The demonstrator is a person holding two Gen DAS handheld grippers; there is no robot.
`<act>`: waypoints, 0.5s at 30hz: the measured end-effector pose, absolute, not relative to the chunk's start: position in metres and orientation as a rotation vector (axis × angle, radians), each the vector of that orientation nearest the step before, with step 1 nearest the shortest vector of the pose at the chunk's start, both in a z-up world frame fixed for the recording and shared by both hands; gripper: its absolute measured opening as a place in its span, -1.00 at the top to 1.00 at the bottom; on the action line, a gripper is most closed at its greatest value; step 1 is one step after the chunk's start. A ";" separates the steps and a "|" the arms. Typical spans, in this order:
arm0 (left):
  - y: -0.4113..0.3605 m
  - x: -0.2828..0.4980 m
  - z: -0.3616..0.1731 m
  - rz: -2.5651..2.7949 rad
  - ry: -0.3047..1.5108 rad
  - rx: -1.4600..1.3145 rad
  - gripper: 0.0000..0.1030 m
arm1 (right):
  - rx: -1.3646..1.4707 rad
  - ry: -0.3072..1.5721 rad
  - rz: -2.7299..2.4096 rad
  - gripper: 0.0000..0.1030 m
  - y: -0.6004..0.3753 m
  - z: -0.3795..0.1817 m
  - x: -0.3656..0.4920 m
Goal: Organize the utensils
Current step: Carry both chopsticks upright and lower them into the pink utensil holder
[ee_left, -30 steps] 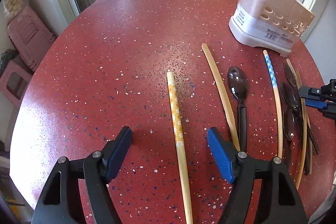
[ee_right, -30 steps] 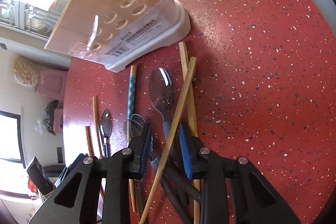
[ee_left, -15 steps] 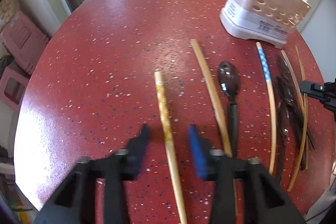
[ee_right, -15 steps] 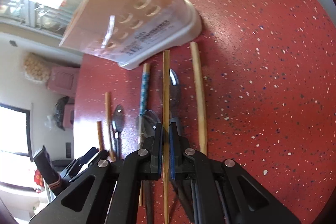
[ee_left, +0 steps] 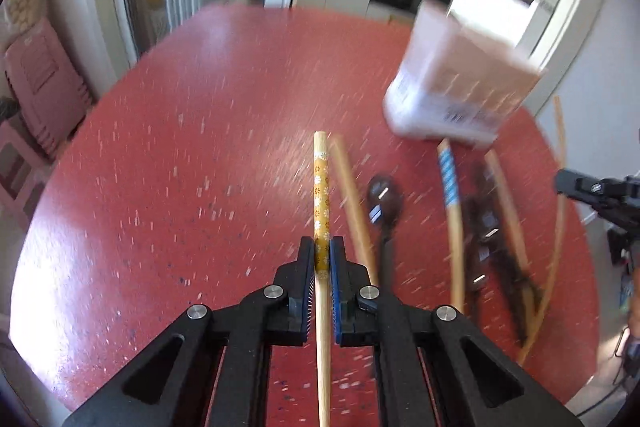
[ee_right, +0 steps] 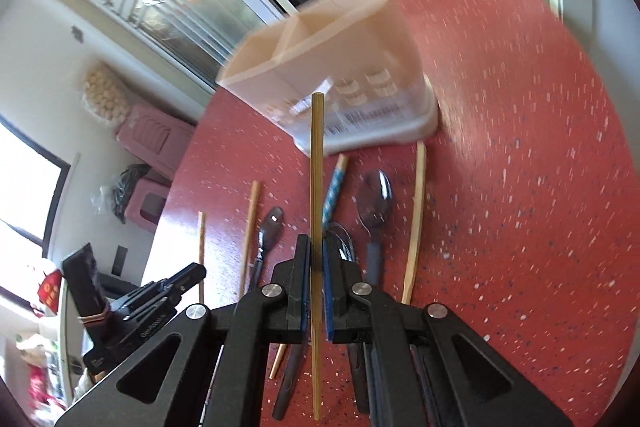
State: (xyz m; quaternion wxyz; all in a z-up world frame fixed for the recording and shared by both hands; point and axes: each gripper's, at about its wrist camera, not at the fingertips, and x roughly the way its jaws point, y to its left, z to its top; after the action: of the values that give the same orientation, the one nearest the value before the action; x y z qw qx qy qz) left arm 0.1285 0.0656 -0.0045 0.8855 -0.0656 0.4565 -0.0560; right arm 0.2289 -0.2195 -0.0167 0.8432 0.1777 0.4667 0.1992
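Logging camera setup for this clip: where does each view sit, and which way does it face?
Left wrist: sits behind the left tool, looking along a flowered chopstick over the red table; its fingers show.
Right wrist: sits behind the right tool, facing the holder; it clamps a plain chopstick.
Shared: holder, blue-patterned chopstick.

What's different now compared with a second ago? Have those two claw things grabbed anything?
Yes. The left gripper, open a second ago, has shut on the orange-patterned chopstick and lifted it. The right gripper closed on the plain bamboo chopstick and raised it toward the utensil holder. The spoons and blue-patterned chopstick still lie on the red table.
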 end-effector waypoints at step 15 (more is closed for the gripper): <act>0.032 0.182 0.149 -0.262 0.554 -0.232 0.29 | 0.248 0.667 0.400 0.88 -0.221 0.108 0.241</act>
State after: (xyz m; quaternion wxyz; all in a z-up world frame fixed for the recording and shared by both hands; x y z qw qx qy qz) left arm 0.1818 0.0320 0.1486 0.9469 -0.1140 0.2720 -0.1285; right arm 0.2415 -0.2209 0.1079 0.9179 0.1205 0.3241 0.1947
